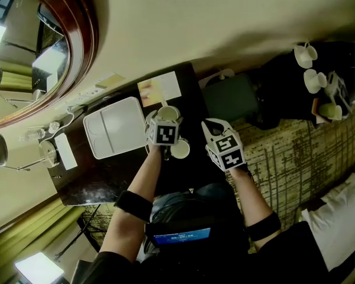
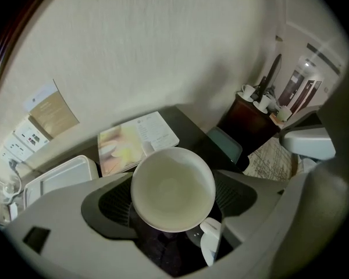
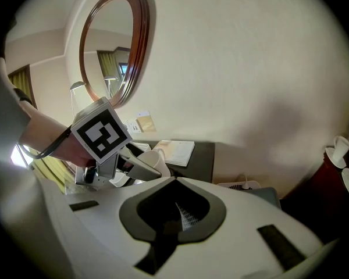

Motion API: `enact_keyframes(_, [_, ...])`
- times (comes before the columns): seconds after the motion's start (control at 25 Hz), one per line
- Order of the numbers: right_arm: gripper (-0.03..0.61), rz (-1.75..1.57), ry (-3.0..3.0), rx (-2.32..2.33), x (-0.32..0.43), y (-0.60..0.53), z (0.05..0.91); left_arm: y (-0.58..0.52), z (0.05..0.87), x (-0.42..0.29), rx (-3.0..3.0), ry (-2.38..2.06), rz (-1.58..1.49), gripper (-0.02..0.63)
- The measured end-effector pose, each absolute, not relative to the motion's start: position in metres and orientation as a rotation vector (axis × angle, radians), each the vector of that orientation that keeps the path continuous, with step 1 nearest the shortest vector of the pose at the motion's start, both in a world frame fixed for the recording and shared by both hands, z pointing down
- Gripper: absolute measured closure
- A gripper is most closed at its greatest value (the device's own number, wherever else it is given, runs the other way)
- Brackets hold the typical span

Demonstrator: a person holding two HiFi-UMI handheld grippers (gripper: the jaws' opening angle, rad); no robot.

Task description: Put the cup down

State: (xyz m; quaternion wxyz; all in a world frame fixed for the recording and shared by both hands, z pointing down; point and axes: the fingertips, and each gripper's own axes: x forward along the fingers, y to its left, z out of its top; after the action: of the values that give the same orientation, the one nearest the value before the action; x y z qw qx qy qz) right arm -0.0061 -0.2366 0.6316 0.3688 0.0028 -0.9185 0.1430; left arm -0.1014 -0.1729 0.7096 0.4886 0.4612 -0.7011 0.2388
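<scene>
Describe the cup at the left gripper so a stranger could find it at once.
Below the oval wood-framed mirror, a dark table stands against the cream wall. There, beside the white tray and just short of the booklet, is the cup. It alone stands between the left gripper's jaws, empty and mouth up; the other white cup lies nearer the person.

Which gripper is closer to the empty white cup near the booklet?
Left. The cup sits right between the jaws of the left gripper. The right gripper is shut and empty, off to one side and not touching the cup.
</scene>
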Motion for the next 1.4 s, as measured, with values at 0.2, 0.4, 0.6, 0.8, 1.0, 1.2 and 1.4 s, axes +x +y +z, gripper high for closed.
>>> enact_keyframes(0.2, [0.577, 0.366, -2.355, 0.000, -0.003, -0.233, 0.631, -0.173, 0.702, -0.104, 1.124, -1.727, 0.571, 0.199])
enact_keyframes(0.4, [0.577, 0.360, -2.362, -0.037, -0.011, -0.220, 0.626, -0.170, 0.685, -0.112, 1.142, -1.771, 0.544, 0.199])
enact_keyframes(0.6, [0.577, 0.347, -2.368, -0.143, -0.030, -0.189, 0.613, -0.151, 0.657, -0.124, 1.145, -1.810, 0.540, 0.199])
enact_keyframes(0.8, [0.577, 0.304, -2.374, -0.279, -0.054, -0.142, 0.601, -0.112, 0.641, -0.141, 1.126, -1.854, 0.541, 0.199])
enact_keyframes(1.0, [0.577, 0.246, -2.380, -0.396, -0.081, -0.084, 0.595, -0.062, 0.627, -0.158, 1.112, -1.868, 0.531, 0.199])
enact_keyframes(1.2, [0.577, 0.209, -2.364, -0.536, -0.107, -0.013, 0.585, -0.004, 0.620, -0.188, 1.074, -1.887, 0.529, 0.199])
enact_keyframes(1.4, [0.577, 0.185, -2.318, -0.658, -0.131, 0.053, 0.572, 0.045, 0.619, -0.228, 1.039, -1.909, 0.521, 0.199])
